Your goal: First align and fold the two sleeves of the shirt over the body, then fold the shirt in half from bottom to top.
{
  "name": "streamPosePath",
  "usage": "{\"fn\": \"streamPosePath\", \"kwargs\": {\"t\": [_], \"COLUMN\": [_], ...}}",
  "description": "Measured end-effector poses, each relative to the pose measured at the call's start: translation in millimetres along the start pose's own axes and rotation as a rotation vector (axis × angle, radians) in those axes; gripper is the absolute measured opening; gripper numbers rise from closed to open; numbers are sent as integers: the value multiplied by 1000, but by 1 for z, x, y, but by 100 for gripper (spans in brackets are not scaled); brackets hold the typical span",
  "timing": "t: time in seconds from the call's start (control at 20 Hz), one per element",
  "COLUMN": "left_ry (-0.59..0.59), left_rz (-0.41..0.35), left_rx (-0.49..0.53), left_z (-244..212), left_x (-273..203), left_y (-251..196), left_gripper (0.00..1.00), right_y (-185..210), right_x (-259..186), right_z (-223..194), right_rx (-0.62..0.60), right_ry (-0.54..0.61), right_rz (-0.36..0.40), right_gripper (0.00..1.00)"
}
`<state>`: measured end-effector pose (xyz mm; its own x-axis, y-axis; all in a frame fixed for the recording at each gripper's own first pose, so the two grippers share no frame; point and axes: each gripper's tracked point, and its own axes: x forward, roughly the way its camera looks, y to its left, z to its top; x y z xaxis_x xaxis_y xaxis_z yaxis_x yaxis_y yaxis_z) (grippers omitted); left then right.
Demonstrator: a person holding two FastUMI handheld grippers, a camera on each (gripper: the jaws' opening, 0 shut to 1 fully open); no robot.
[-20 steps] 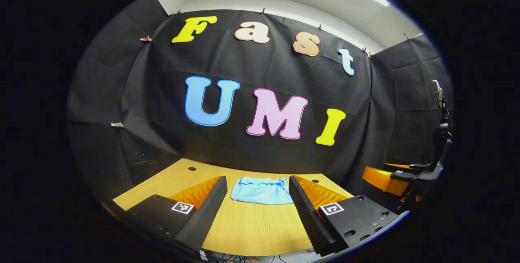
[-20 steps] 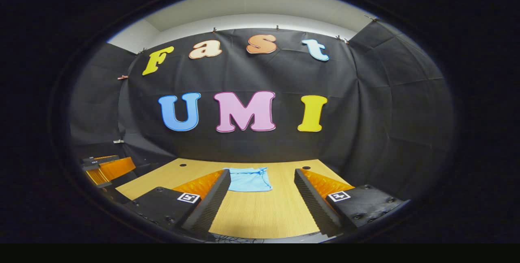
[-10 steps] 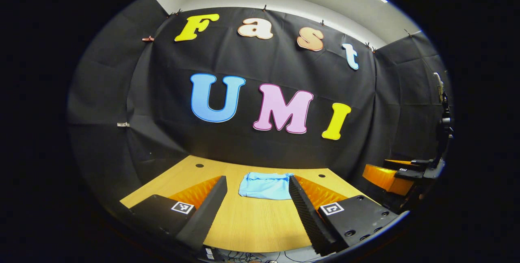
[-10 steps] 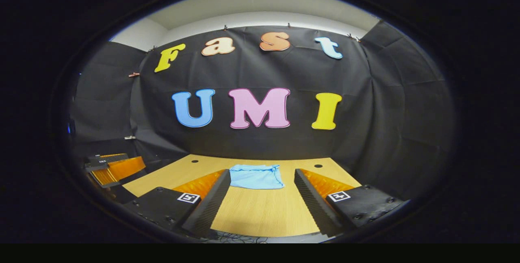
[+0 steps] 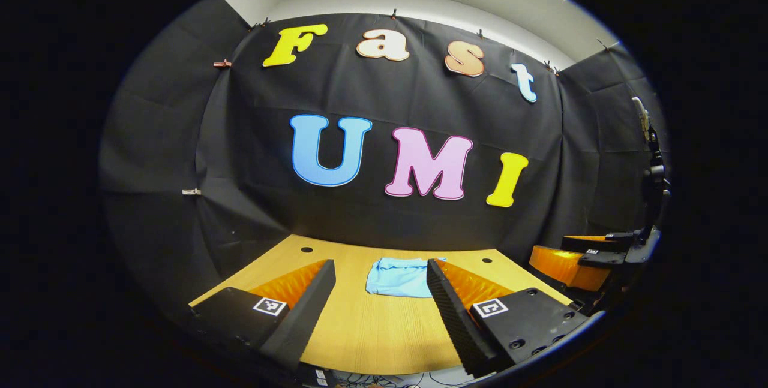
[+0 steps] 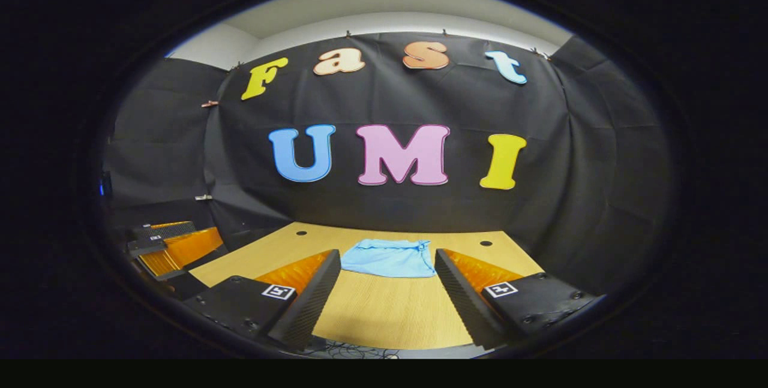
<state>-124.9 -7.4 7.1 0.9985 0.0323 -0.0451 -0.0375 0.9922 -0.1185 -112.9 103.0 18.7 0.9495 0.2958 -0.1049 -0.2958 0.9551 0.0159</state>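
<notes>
A light blue shirt [image 5: 399,277] lies folded into a small rectangle on the wooden table [image 5: 372,334], toward its far side; in the right gripper view the same shirt [image 6: 389,258] lies ahead. My left gripper [image 5: 379,310] stands open over the table's near part, well short of the shirt, with nothing between its fingers. My right gripper [image 6: 384,301] is open too, also well back from the shirt and holding nothing. The left gripper view has the other gripper [image 5: 585,256] at its far right. The right gripper view has the other gripper [image 6: 171,244] at its far left.
Black cloth walls close the booth behind and beside the table [image 6: 384,322]. Two small dark holes [image 5: 306,250] [image 5: 486,260] mark the table's far corners. Cables [image 6: 348,352] hang below the near edge. A dark stand [image 5: 651,178] rises at the far right.
Both grippers have drawn back from the shirt and swung a little to the left. The shirt looks smaller in the left gripper view, and sits farther right in both views. It has not moved.
</notes>
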Motion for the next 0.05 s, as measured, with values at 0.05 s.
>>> {"fn": "streamPosePath", "kwargs": {"t": [0.05], "left_ry": [3], "left_rz": [1], "left_rx": [2], "left_z": [0], "left_x": [0], "left_y": [0], "left_gripper": [97], "right_y": [4], "right_x": [0], "right_z": [0], "right_rx": [-2], "right_ry": [2], "right_rz": [7], "right_gripper": [98]}}
